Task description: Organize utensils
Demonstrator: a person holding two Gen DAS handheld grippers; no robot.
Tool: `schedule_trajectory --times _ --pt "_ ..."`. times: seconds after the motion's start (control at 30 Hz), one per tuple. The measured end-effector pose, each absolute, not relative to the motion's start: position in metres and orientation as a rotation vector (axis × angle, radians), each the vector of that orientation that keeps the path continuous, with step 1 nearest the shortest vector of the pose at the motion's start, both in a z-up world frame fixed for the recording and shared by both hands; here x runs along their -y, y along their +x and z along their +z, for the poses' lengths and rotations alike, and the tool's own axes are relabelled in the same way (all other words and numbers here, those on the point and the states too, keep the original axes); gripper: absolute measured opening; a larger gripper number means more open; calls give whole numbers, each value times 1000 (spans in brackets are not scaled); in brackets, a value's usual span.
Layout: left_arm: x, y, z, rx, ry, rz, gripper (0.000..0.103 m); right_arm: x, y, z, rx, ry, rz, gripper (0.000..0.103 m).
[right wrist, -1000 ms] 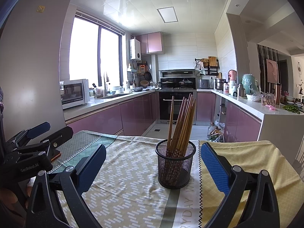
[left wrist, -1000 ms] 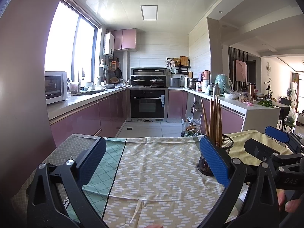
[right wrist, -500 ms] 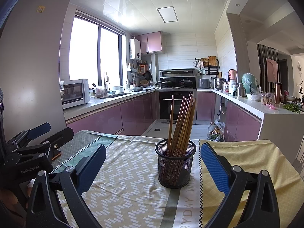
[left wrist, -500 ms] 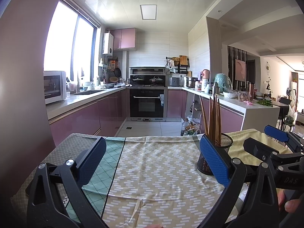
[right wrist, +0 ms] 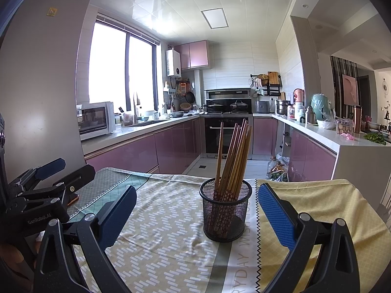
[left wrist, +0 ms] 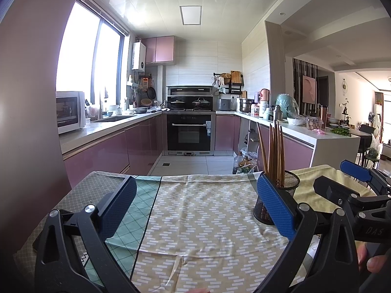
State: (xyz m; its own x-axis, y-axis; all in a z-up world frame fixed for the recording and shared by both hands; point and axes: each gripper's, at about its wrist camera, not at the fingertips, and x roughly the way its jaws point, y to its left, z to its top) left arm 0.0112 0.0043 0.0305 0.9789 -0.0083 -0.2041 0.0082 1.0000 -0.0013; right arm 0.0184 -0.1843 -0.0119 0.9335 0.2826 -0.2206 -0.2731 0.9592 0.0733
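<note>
Both tools hover low over the near edge of the table, level and side by side. The left gripper (left wrist: 195, 205) has its blue pads spread wide and holds nothing; the right gripper (right wrist: 196, 210) is equally wide and empty. A black mesh cup (right wrist: 225, 211) stands on the patterned tablecloth (right wrist: 161, 232), ahead of the right gripper, with the chopsticks (right wrist: 234, 156) upright inside, leaning right. Bare cloth stretches left of the cup.
</note>
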Motion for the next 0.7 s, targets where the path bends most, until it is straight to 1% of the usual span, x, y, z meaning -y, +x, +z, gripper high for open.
schedule_trajectory --times 0.7 --pt "-4 11 31 -207 -1 -9 97 185 17 -12 -231 44 283 96"
